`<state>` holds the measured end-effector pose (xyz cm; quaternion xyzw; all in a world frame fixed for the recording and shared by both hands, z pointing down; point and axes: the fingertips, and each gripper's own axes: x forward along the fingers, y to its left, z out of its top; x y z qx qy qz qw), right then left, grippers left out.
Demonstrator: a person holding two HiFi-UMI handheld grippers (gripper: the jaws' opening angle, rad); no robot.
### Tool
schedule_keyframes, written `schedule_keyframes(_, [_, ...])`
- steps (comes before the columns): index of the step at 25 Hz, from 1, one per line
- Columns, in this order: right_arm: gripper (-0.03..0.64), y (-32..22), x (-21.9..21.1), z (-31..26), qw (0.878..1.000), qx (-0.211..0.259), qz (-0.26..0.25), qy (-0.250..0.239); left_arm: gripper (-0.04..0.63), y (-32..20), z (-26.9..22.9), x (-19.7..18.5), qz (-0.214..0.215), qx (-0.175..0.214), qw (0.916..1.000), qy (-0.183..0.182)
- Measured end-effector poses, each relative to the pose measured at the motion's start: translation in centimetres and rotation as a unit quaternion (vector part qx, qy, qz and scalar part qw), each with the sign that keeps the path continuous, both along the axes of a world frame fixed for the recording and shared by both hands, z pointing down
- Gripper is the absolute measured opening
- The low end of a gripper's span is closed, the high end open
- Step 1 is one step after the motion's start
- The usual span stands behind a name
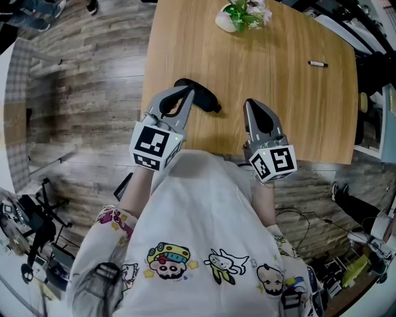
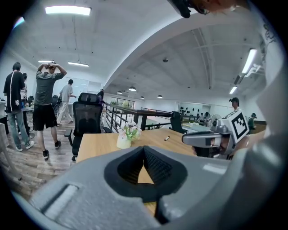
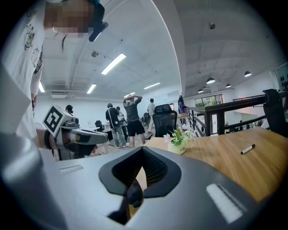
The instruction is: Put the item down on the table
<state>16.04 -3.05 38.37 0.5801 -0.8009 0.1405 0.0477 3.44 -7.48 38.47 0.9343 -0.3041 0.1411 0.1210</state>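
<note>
A black, curved item (image 1: 204, 98) lies on the wooden table (image 1: 272, 68) near its front edge. My left gripper (image 1: 185, 91) hovers over the item's left end, jaws closed tip to tip. Whether it touches the item I cannot tell, and the left gripper view shows nothing between the jaws of the left gripper (image 2: 144, 148). My right gripper (image 1: 252, 105) is shut and empty over the table's front edge, to the right of the item. In the right gripper view its pads meet at the tip of the right gripper (image 3: 143, 149), and the left gripper (image 3: 83, 137) shows at the left.
A small white pot of flowers (image 1: 238, 17) stands at the table's far side, with a marker pen (image 1: 317, 63) to its right. A black office chair (image 2: 87, 119) stands beyond the table. Several people (image 2: 45, 105) stand on the wood floor. Cables and gear (image 1: 37, 229) lie by my feet.
</note>
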Motion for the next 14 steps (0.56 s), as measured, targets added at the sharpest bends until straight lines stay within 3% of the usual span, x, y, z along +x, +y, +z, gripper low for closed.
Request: schedule_keyframes(14, [0.009, 0.03, 0.08, -0.22, 1.0, -0.001, -0.003, 0.0, 0.0, 0.01, -0.23, 0.1, -0.002, 0.001, 1.0, 0.001])
